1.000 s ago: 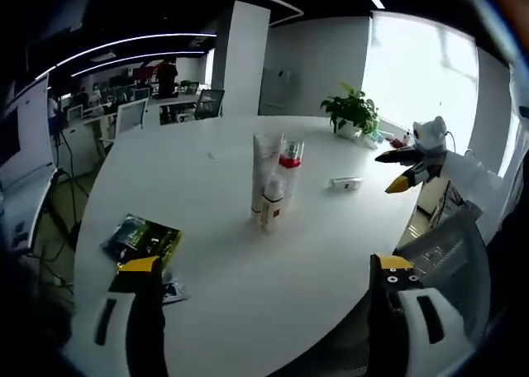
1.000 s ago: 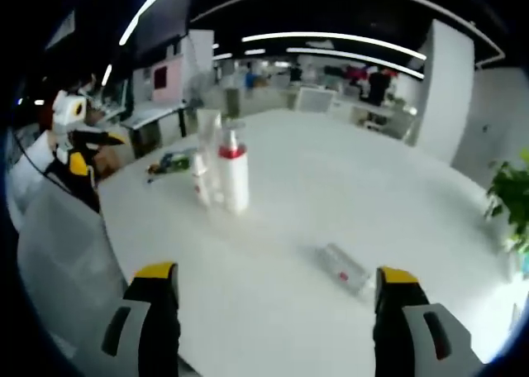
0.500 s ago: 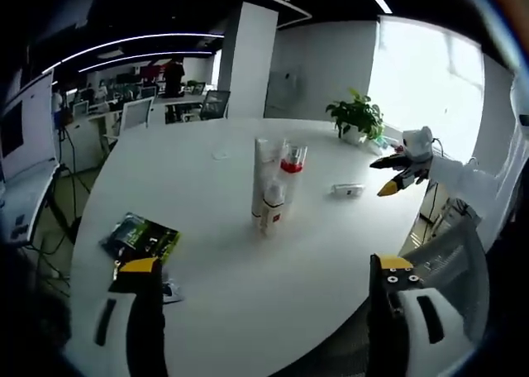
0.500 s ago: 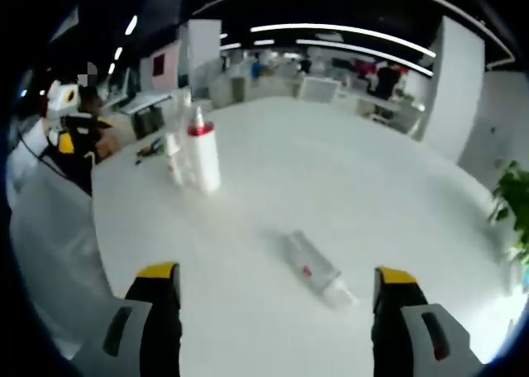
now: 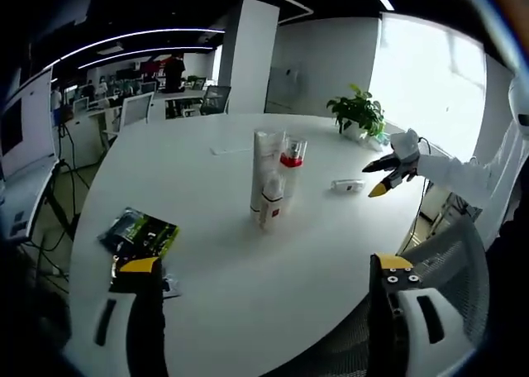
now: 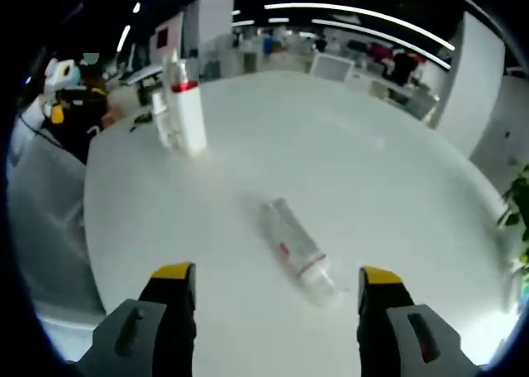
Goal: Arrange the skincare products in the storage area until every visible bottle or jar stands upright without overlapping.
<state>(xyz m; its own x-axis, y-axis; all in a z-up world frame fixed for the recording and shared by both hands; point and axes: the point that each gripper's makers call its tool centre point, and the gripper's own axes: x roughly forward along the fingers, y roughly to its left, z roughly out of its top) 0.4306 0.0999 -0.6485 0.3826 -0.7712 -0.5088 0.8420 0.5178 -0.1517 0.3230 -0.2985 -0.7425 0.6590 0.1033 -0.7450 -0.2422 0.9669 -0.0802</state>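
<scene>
Three products stand upright in a tight group on the white round table (image 5: pixel 207 294): a tall white tube (image 5: pixel 263 166), a bottle with a red band (image 5: pixel 290 169) and a small white bottle (image 5: pixel 270 209). The same group (image 6: pixel 182 104) shows far left in the right gripper view. A clear bottle (image 6: pixel 293 249) lies on its side, just ahead of my right gripper (image 6: pixel 277 274), whose jaws stand open around nothing. In the left gripper view that lying bottle (image 5: pixel 347 184) rests right of the group, with the right gripper (image 5: pixel 387 178) hovering beside it. My left gripper (image 5: pixel 264 265) is open, well short of the group.
A green packet (image 5: pixel 140 235) lies on the table by the left jaw. A potted plant (image 5: pixel 357 112) stands at the table's far edge. A mesh chair (image 5: pixel 438 261) is tucked at the right rim. Desks and chairs stretch behind the table.
The right gripper has come down and closer to the lying bottle, which now sits just ahead of its jaws. The left gripper has stayed almost still.
</scene>
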